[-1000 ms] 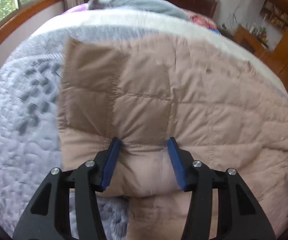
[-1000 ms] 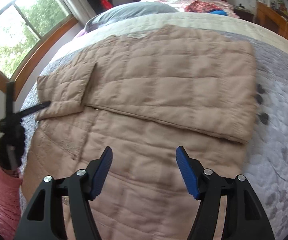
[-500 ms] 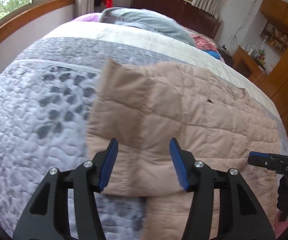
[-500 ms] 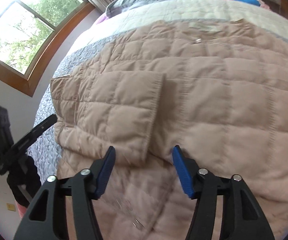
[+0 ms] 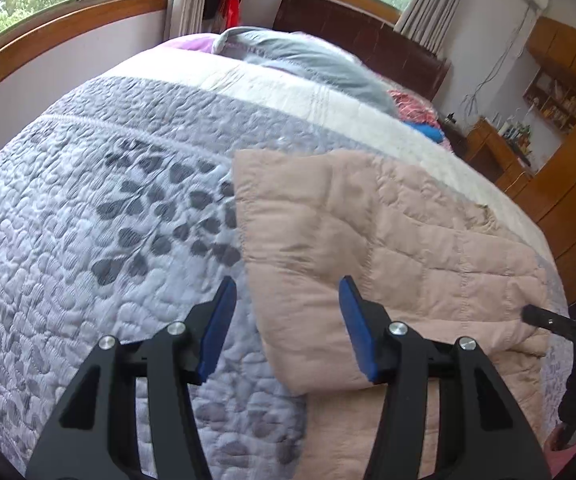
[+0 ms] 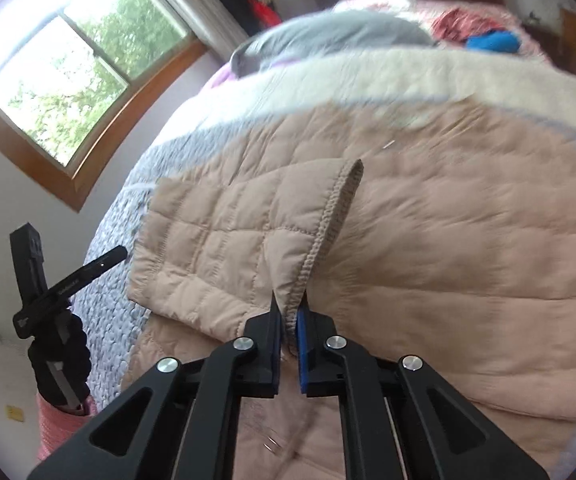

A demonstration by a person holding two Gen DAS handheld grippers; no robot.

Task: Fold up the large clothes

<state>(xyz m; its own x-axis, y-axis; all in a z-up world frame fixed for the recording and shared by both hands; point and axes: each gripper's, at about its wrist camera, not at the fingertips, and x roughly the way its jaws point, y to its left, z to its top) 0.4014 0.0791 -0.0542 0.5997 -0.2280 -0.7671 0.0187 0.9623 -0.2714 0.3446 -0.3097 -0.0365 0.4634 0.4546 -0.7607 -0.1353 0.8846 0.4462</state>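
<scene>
Right wrist view: the right gripper (image 6: pixel 289 318) has its blue pads pressed together on the ribbed cuff (image 6: pixel 334 216) of the sleeve (image 6: pixel 223 244), with the knit edge pinched between them at the bottom centre. The cuff band stands up from the pinch and runs toward 1 o'clock. The sleeve lies folded across the jacket (image 6: pixel 468 248), its padded panel reaching toward 10 o'clock. The jacket is spread flat on the bedspread (image 6: pixel 115 224), body toward 3 o'clock, collar end toward 12 o'clock, though blur there makes that uncertain.

In the left wrist view the left gripper (image 5: pixel 283 320) has its fingers apart and holds nothing. It hangs above the near edge of the sleeve (image 5: pixel 300 248), one pad over fabric, the other over the bedspread (image 5: pixel 87 220). The right gripper's tip (image 5: pixel 556 322) shows at 3 o'clock.

Procedure for the step in hand, judged to be laying the sleeve square across the body:
1. Keep the grip on the cuff band itself. It is firm knit and should slip less than the smooth quilted shell.
2. Draw the cuff toward 3 o'clock, low over the body, so that the padding does not trap air and spring back.
3. Bring the left gripper down on the sleeve's fold line toward 9 o'clock as an anchor before pulling, otherwise the whole garment is likely to slide on the bedspread.
4. Release only when the sleeve edge lies parallel to the side seam.

A pillow (image 5: pixel 308 56) lies at 12 o'clock, well apart from the work.
</scene>
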